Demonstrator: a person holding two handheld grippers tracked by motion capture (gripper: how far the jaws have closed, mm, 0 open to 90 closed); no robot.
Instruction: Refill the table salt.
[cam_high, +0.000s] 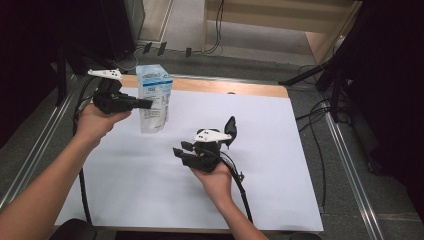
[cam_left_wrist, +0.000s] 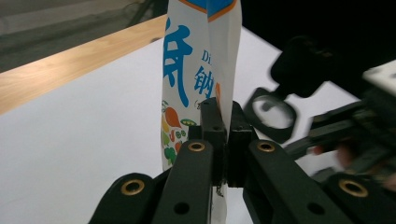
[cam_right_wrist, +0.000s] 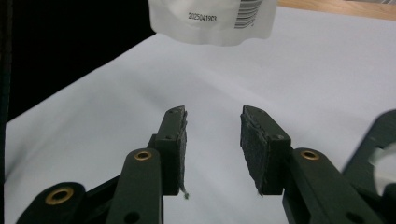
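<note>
Cropping the white printed pouch (cam_left_wrist: 201, 60) at its top edge, the left gripper view shows the left gripper (cam_left_wrist: 223, 121) with its jaws clamped tight on the pouch's thin side seam, while the blurred right gripper (cam_left_wrist: 327, 126) beyond is hard to make out. In the right gripper view the right gripper (cam_right_wrist: 214, 140) has its jaws moderately apart with nothing between them, and the pouch shows merely its lower edge with barcode. The high view places the pouch upright near the far left of the white-covered worktop (cam_high: 260, 135), whose wooden edge meets grey floor (cam_high: 190, 30) with trailing cables.
</note>
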